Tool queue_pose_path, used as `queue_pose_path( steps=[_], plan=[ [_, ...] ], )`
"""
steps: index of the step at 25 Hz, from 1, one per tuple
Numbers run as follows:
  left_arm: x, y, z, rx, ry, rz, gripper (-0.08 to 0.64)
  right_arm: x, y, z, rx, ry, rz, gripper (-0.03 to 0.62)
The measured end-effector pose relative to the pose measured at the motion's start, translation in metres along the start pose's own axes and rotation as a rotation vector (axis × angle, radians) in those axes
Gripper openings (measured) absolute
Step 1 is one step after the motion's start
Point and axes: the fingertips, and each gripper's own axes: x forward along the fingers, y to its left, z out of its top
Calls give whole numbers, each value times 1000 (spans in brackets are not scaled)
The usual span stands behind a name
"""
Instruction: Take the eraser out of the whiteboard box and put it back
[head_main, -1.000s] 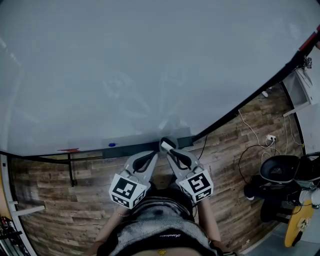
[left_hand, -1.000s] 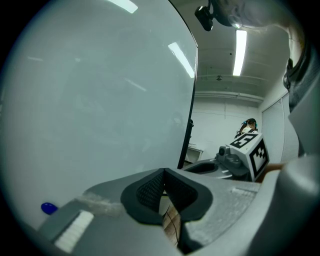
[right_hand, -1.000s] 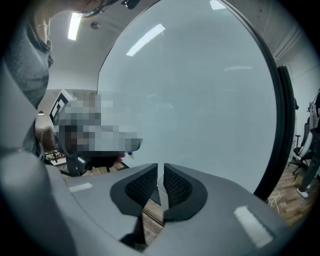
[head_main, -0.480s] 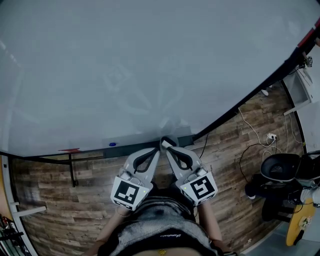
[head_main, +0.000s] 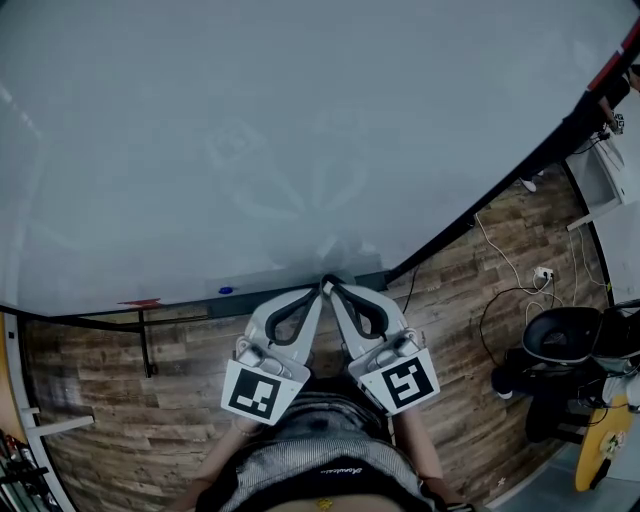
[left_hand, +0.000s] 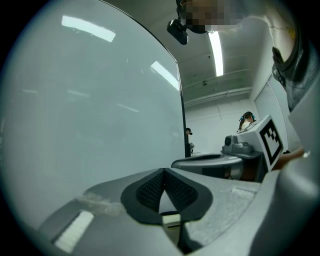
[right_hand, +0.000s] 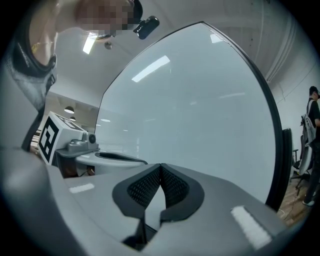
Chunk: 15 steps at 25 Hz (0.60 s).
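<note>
In the head view my left gripper and right gripper point level at the whiteboard, their tips side by side just in front of the dark grey whiteboard box on the board's bottom ledge. The left gripper is shut, pads touching, nothing between them. The right gripper is shut too and holds nothing. Each gripper view shows the other gripper beside it, with only the bare board ahead. No eraser shows in any view; the gripper tips hide the box's left end.
A blue marker and a red item lie on the ledge to the left. Below is wood-plank floor with cables and a black chair at the right. A person stands far right.
Both grippers have lifted, and their marker cubes have slid lower in the head view. The right gripper's jaws have closed. The tips now meet at the ledge.
</note>
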Motion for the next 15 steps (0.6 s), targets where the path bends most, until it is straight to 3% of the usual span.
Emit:
queue_pose_path(
  steps=[8, 15],
  plan=[
    [-1, 3, 12, 14, -11, 18, 1, 2, 0, 14, 0, -54, 3, 1],
    [0, 6, 12, 6, -8, 27, 2, 4, 3, 14, 1, -32, 12, 0]
  ],
)
